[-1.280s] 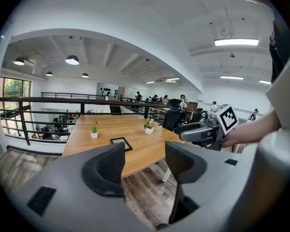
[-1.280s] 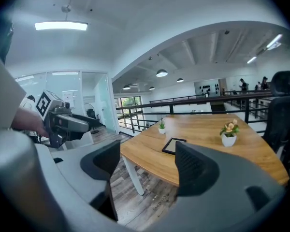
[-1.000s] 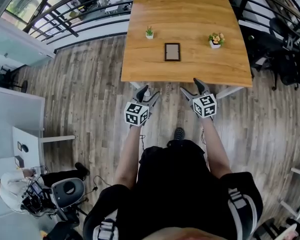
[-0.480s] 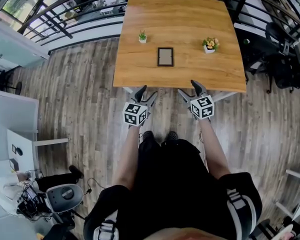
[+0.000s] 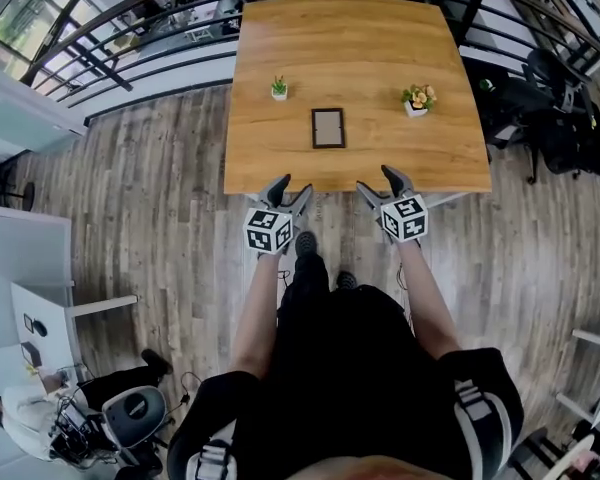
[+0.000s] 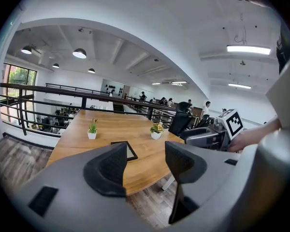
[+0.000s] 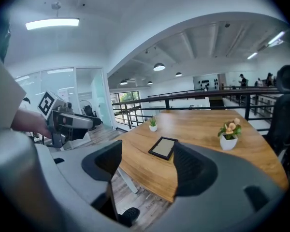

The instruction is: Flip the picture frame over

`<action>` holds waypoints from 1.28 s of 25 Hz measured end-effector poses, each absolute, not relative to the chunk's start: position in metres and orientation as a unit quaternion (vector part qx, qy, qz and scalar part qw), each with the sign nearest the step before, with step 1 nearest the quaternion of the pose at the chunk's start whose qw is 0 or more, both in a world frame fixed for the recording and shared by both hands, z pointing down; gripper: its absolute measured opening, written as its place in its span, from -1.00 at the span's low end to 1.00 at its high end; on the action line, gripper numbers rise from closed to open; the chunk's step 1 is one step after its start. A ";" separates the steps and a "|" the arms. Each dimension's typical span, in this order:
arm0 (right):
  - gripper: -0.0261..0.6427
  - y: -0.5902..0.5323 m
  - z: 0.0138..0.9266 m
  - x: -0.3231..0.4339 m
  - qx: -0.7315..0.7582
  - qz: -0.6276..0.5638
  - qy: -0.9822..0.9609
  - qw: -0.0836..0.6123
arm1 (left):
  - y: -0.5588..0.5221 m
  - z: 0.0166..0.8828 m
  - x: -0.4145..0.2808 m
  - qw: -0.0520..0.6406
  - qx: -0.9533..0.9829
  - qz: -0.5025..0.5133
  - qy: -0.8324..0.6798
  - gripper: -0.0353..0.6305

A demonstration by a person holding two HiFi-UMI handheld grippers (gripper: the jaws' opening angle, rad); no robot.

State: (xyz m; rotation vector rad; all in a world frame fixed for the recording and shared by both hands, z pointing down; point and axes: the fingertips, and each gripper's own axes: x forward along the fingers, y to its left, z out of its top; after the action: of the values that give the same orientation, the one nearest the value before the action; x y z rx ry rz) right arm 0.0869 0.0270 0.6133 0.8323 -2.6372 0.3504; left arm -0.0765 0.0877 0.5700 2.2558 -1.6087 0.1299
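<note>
Both forearms reach forward from the person's body, roughly parallel. The left gripper and the right gripper are held level, side by side and apart, over the plank floor just short of the desk's near edge. Each gripper's own view shows its two jaws spread wide with nothing between them; neither touches the desk or anything on it.

The picture frame lies flat on the desk, about midway between the left and right edges and closer to the near edge than the far one. It is well clear of both grippers. Its long axis runs from the near edge toward the far edge, and a pale panel inside a dark border faces up.

A small green plant in a white pot stands toward the left edge, beyond the frame. A flowering plant, also in a white pot, stands toward the right edge. Both are apart from the frame, and nothing lies between the grippers and the frame. A dark railing runs past the desk's far and side edges.
</note>
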 end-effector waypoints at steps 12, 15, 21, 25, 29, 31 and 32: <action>0.06 -0.021 0.620 0.040 0.324 0.143 -0.918 0.178 | 0.027 0.580 -0.120 0.198 0.819 0.067 -0.534 -0.11; 0.06 -0.034 0.623 0.032 0.336 0.147 -0.913 0.177 | 0.013 0.586 -0.127 0.203 0.826 0.070 -0.521 -0.11; 0.04 -0.052 0.627 0.014 0.362 0.154 -0.902 0.179 | -0.020 0.582 -0.148 0.198 0.842 0.078 -0.496 -0.11; 0.04 -0.056 0.636 0.004 0.370 0.161 -0.896 0.184 | -0.036 0.582 -0.163 0.198 0.847 0.079 -0.487 -0.11; 0.04 -0.067 0.636 0.002 0.386 0.163 -0.890 0.180 | -0.045 0.584 -0.165 0.195 0.857 0.091 -0.468 -0.11; 0.04 -0.074 0.639 -0.002 0.388 0.167 -0.889 0.178 | -0.050 0.587 -0.170 0.197 0.857 0.094 -0.468 -0.11; 0.04 -0.076 0.642 -0.004 0.386 0.169 -0.889 0.178 | -0.052 0.589 -0.173 0.199 0.855 0.096 -0.469 -0.11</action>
State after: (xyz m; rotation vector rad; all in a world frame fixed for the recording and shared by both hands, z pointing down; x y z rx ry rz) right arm -0.0041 -0.0762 0.6415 1.0929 -2.5152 0.4773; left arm -0.1731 -0.0518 0.5889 2.3911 -1.3124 0.2674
